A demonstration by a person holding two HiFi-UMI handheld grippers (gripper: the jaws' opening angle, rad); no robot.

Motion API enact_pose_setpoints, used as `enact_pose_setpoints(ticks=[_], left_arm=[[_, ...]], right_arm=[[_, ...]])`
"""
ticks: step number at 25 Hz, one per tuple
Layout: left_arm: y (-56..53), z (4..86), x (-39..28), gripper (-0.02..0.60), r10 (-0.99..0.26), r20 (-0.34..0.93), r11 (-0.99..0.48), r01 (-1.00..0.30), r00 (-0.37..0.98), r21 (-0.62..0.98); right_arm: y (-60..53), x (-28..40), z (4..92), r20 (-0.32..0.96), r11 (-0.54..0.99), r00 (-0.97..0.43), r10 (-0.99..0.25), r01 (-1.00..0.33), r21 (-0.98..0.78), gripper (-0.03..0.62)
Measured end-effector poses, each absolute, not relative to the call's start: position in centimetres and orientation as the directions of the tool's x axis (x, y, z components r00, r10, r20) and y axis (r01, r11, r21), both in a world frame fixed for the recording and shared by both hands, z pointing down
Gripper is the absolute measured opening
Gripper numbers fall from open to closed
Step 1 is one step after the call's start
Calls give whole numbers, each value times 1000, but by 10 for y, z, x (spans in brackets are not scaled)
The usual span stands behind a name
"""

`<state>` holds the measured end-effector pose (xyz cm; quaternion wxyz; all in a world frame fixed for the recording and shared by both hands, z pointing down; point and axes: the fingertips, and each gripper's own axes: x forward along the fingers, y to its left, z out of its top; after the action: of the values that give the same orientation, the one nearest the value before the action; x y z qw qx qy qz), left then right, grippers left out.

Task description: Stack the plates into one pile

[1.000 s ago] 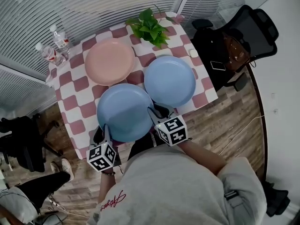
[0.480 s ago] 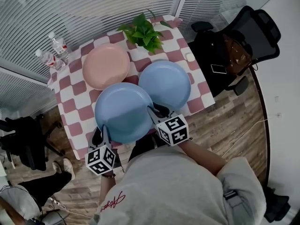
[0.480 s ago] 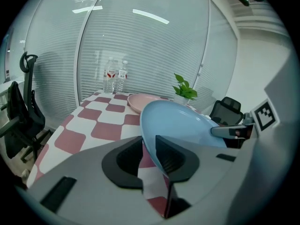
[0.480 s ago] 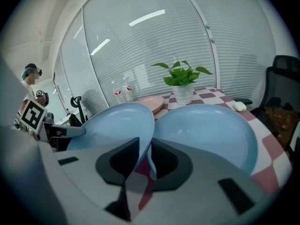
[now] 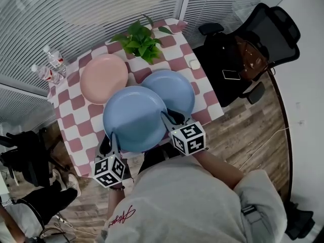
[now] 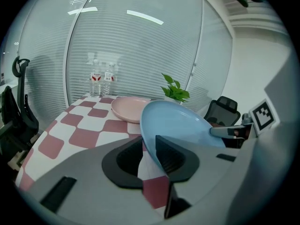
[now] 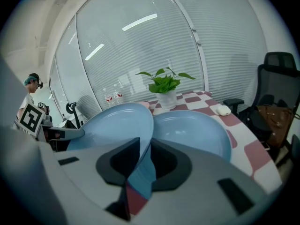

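Grip: blue plate (image 5: 134,118) pinched at its rim by left gripper (image 5: 112,137) and right gripper (image 5: 168,118); right fingers (image 7: 119,165) just closed tighter.
Stacked: nothing yet.
Left: second blue plate (image 5: 177,87), pink plate (image 5: 104,78).

A small table (image 5: 76,120) covered by a red-and-white checked cloth. Lying on it: 1 pink plate (image 5: 104,78) left of centre, 1 blue plate (image 5: 178,87) just beside it on the right, a leafy potted plant (image 5: 137,40) at the far edge, 2 water bottles (image 5: 54,59) upright at the far left corner, and 1 small white object (image 5: 194,64) near the right edge.
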<state>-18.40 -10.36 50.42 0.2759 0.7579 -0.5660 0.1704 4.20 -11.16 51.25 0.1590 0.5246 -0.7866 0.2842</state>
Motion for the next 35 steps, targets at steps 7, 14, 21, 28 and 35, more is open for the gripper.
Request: enact_pose_setpoints(ticks=[7,14,21,28,35], left_arm=[[-113,502,-146,94,-760,568,-236,-948,317,214],[-119,502,-111,94,-750,570,-259,-942,335,212],[-123,505,-76,94,-745,566,-275,-936,353,221],[-123,510,-52,94,-736,574,-282,-933,360,223],[-125,519,-38,94,-730,586,-272,-937,350,220]], right_arm=[[-115,80,511,543,268,-380,-749,-923,-276,77],[-118,115,509,538,248,-363,-760,-928,-277,75],[-118,150,512,543,232,-346,-765,-935,-268,75],[-119,174,517,549,223,-339,-764,-937,-268,72],[-123,189,522,556,233,-343,-757,-937,-261,72]])
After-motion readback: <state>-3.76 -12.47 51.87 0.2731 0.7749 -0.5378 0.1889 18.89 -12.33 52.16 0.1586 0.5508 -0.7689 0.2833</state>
